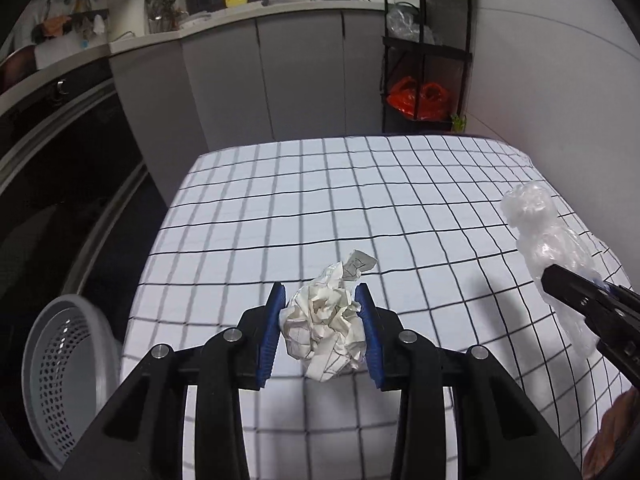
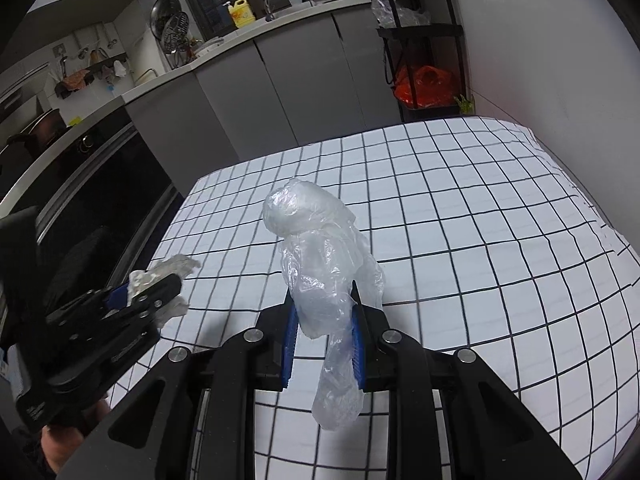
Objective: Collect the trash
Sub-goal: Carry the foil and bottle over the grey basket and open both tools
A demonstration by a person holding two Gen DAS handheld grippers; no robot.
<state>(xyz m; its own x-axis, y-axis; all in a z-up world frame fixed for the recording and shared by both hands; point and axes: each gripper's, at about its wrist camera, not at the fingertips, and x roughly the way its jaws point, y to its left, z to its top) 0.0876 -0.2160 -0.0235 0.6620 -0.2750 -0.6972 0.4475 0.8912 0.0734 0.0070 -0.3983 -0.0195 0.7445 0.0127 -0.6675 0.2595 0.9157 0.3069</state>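
Our left gripper [image 1: 320, 320] is clenched on a crumpled paper ball [image 1: 326, 332]; the blue pads [image 1: 272, 328] press it from both sides, and it is lifted off the table. Our right gripper [image 2: 324, 336] grasps a clear plastic bag [image 2: 320, 264], pinched near its middle, so one puffy end stands above the jaws and a loose tail hangs below them. Both pieces of trash are in the air above the checked tablecloth [image 1: 360, 200], which looks bare around them.

Further out, a grey perforated basket [image 1: 64, 368] stands low beside the table, on the left. We judge it is the bin for the trash, and that carrying both pieces there comes next.

What may go wrong: the paper ball is held only by its soft folds, so it may slip out if we swing fast. The plastic is slippery and thin, and its hanging tail may catch on the table edge. The basket is on the left, so the right gripper must cross over and could bump the left one.
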